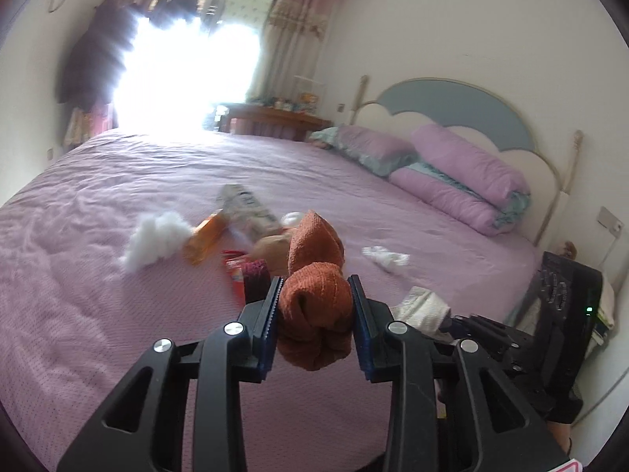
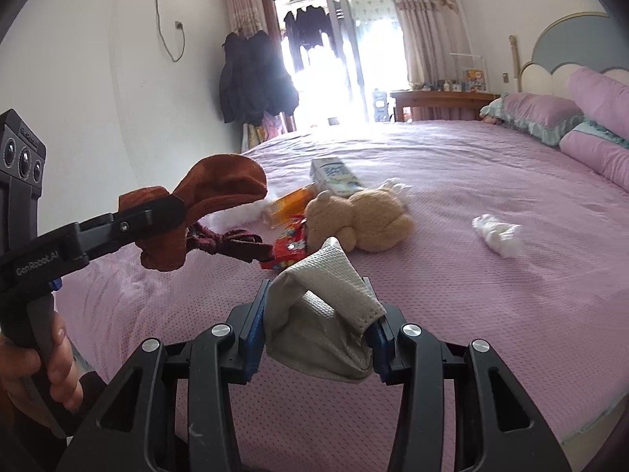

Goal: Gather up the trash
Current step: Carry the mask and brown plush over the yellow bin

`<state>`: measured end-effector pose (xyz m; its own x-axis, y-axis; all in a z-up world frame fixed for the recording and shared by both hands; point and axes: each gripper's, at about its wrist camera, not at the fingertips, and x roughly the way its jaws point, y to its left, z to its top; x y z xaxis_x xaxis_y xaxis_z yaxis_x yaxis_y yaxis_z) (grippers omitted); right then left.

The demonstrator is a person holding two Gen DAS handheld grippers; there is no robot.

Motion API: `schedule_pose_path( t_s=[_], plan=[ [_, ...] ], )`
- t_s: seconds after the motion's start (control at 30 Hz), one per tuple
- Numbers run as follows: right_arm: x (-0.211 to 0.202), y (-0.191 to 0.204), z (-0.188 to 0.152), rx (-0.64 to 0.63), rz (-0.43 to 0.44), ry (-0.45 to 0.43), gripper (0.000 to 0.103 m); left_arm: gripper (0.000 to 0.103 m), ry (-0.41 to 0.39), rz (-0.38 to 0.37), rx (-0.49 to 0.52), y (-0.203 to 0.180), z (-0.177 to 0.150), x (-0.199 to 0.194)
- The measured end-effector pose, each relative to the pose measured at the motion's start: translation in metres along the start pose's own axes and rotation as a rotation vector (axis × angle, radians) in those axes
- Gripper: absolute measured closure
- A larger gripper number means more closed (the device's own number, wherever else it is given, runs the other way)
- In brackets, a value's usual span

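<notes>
The left gripper [image 1: 315, 289] is clamped on a rust-orange sock [image 1: 314, 314], raised above the pink bed [image 1: 98, 275]; the right gripper [image 2: 317, 299] grips a folded grey-white sock [image 2: 318, 314], also clear of the sheet. In the right wrist view the left gripper shows from the side, a hand [image 2: 35, 369] round its handle, the orange sock drooping from its tip. Beyond both, mid-bed, lies a huddle of things: a teddy bear [image 2: 361, 216], a red wrapper [image 2: 289, 249] against its front, a maroon cloth [image 2: 232, 242] just beside that, an orange packet [image 2: 289, 202], a white carton [image 2: 334, 177] and a cotton wad [image 1: 155, 240]. A crumpled tissue [image 2: 497, 234] lies apart, toward the pillows [image 1: 464, 173]. The held socks hide part of the heap from each camera. Dark coats [image 2: 251, 78] hang by the bright window [image 2: 338, 51].
</notes>
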<state>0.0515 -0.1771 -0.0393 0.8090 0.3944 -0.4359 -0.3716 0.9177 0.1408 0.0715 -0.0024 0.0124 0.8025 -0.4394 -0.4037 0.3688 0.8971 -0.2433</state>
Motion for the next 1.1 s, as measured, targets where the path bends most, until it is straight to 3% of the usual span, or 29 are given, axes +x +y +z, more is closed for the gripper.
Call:
schedule_pose_path(
  t_s=[0.2,0.43,0.7,0.9,1.1],
  plan=[
    [-0.059,-0.033,-0.01,0.048,-0.106,-0.051,0.06,0.07,0.012,-0.134,0.075,-0.054,-0.001,0.001],
    [-0.124,-0.079,-0.049,0.136,-0.231,-0.03,0.06,0.07,0.12,-0.301,0.151,-0.124,-0.03,0.028],
    [-0.182,-0.117,-0.12,0.261,-0.371,0.066,0.06,0.07,0.32,-0.452,0.224,-0.198,-0.09,0.072],
    [-0.211,-0.15,-0.18,0.403,-0.429,0.15,0.06,0.07,0.517,-0.496,0.272,-0.233,-0.147,0.108],
    [-0.219,-0.168,-0.215,0.49,-0.459,0.22,0.06,0.069,0.681,-0.537,0.318,-0.262,-0.201,0.131]
  ],
)
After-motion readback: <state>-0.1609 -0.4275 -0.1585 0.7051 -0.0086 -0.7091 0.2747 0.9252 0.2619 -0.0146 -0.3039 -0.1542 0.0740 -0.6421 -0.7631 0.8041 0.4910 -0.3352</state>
